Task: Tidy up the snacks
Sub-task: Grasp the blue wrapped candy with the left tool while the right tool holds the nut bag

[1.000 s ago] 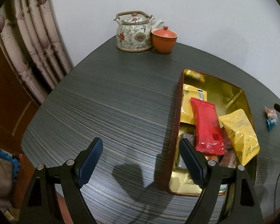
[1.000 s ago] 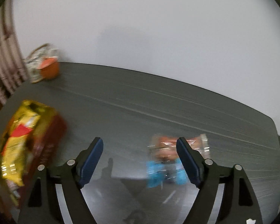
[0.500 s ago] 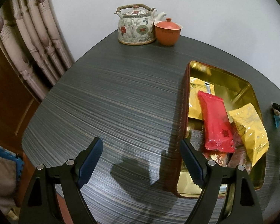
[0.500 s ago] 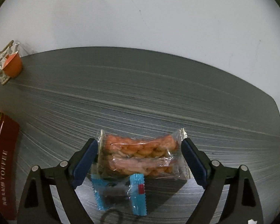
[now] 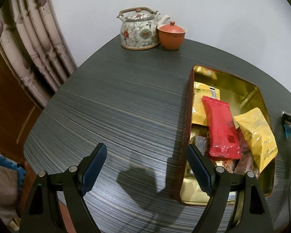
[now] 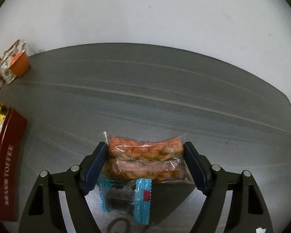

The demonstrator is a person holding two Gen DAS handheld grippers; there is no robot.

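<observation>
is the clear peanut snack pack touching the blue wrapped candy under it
Touching. The right wrist view shows the clear peanut snack pack overlapping the top of the blue wrapped candy, with no table visible between them; the right gripper is closing around the pack.

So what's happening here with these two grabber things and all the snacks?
Someone is tidying snacks into a gold-lined tin, holding a tool in each hand. The right tool is closing around a clear packet of orange crackers lying on the table, over a blue-wrapped sweet. The left tool waits open and empty beside the tin.
</observation>
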